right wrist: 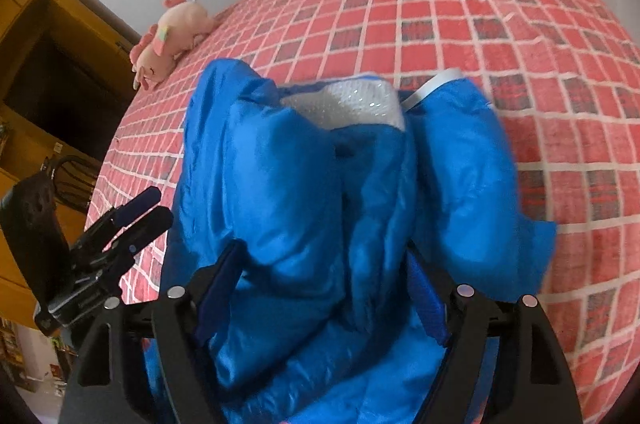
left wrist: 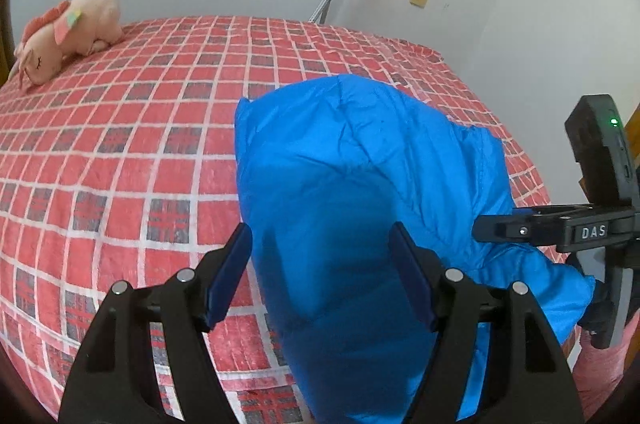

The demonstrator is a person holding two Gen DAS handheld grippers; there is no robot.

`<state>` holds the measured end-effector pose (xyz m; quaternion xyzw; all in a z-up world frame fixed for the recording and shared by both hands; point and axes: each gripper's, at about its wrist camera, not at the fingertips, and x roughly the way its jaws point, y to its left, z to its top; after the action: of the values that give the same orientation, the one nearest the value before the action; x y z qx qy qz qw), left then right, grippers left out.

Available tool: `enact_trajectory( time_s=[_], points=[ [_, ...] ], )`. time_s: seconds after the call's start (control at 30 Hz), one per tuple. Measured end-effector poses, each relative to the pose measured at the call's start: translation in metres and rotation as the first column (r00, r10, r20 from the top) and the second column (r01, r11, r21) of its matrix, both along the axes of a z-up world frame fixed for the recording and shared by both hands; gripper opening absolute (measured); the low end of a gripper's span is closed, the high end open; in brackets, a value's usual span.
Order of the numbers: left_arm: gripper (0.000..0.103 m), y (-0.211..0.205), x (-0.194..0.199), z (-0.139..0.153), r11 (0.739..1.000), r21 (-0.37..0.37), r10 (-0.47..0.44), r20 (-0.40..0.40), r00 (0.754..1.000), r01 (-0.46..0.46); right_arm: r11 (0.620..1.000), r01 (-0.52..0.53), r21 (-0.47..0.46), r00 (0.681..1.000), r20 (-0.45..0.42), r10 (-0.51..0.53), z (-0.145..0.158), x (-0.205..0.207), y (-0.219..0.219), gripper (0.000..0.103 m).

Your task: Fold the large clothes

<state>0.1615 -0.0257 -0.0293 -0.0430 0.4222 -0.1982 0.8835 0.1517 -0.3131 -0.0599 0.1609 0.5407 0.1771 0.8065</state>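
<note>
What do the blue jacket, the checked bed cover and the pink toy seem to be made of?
Blue jacket: probably thin nylon or polyester shell, slightly shiny, puffy and creased; a white mesh lining shows inside.
Checked bed cover: woven cloth, matte, likely cotton; the print looks faded.
Pink plush toy: soft fuzzy plush fabric, judging by its rounded, matte surface.
</note>
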Motion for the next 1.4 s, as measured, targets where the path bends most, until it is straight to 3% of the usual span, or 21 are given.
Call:
enact_trajectory(
  time_s=[0.13, 0.2, 0.27, 0.37, 0.47, 0.63, 0.77, 1.1, 1.4],
  points=[
    [0.069, 0.008, 0.004, -0.003, 1.0, -0.016, 0.013, -0.018, 1.0, -0.013, 1.0, -0.005, -0.01, 1.0, 0.001, 0.005, -0.003, 0.012, 0.01, 0.079],
    [0.069, 0.011, 0.006, -0.003, 1.0, -0.02, 0.023, -0.017, 1.0, -0.023, 1.0, -0.013, -0.007, 1.0, 0.014, 0.014, -0.003, 0.016, 0.015, 0.066],
    [0.069, 0.014, 0.006, -0.002, 0.999, -0.019, 0.038, -0.011, 0.999, -0.038, 1.0, -0.026, -0.001, 0.999, 0.037, 0.026, 0.0, 0.017, 0.019, 0.042],
    [0.069, 0.018, 0.008, -0.001, 0.998, -0.029, 0.053, -0.019, 0.998, -0.053, 0.999, -0.043, -0.008, 0.995, 0.088, 0.043, 0.012, 0.011, 0.023, 0.024],
    [0.069, 0.019, 0.008, 0.0, 0.997, -0.07, 0.04, -0.047, 0.998, -0.044, 0.998, -0.05, 0.027, 0.989, 0.142, 0.046, 0.035, 0.0, 0.016, 0.016],
    [0.069, 0.006, -0.008, 0.017, 0.994, -0.112, -0.02, -0.028, 0.999, 0.017, 0.999, -0.032, 0.022, 0.971, 0.239, 0.025, 0.073, -0.028, -0.012, 0.014],
    [0.069, -0.012, -0.017, 0.023, 0.993, -0.103, -0.062, -0.011, 0.998, 0.06, 1.0, 0.022, 0.017, 0.969, 0.247, -0.026, 0.078, -0.04, -0.041, 0.014],
    [0.069, -0.058, -0.023, 0.005, 0.989, -0.028, -0.144, -0.04, 0.989, 0.143, 0.993, 0.082, 0.081, 0.983, 0.16, -0.094, 0.034, -0.045, -0.092, 0.015],
    [0.072, -0.076, -0.025, -0.019, 0.988, 0.034, -0.151, -0.024, 0.988, 0.152, 0.987, 0.106, 0.123, 0.987, 0.106, -0.119, -0.02, -0.042, -0.108, 0.023]
  ],
)
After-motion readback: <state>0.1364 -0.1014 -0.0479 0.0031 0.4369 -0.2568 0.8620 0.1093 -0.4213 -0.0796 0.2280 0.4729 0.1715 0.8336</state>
